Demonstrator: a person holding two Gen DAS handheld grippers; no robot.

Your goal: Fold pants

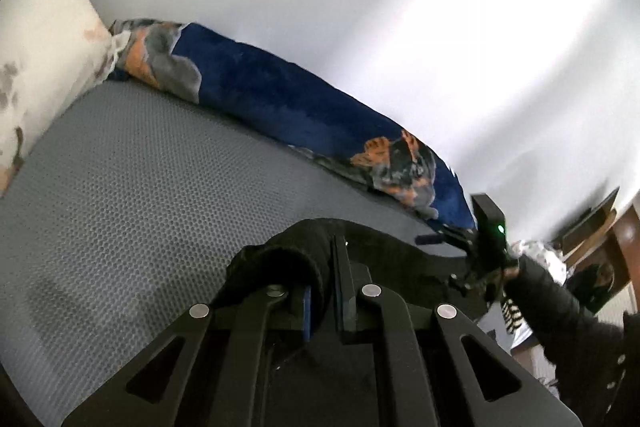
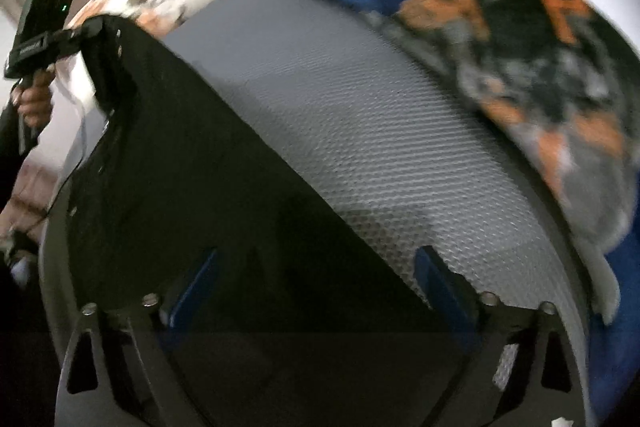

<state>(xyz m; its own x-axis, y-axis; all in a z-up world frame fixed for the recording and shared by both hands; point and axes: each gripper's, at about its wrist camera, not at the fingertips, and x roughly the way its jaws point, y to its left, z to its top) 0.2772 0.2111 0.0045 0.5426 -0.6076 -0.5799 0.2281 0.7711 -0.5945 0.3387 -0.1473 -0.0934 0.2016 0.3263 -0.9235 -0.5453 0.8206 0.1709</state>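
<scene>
We are pinching one end of the black pants in our left gripper while our right gripper, fingers apart, is hovering over their far end on the bed, risking bunched cloth slipping free.

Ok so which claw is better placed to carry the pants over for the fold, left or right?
Left, probably. The left claw is shut on a bunched edge of the black pants, lifted off the grey mattress. The right claw stands open above the cloth and grips nothing yet.
</scene>
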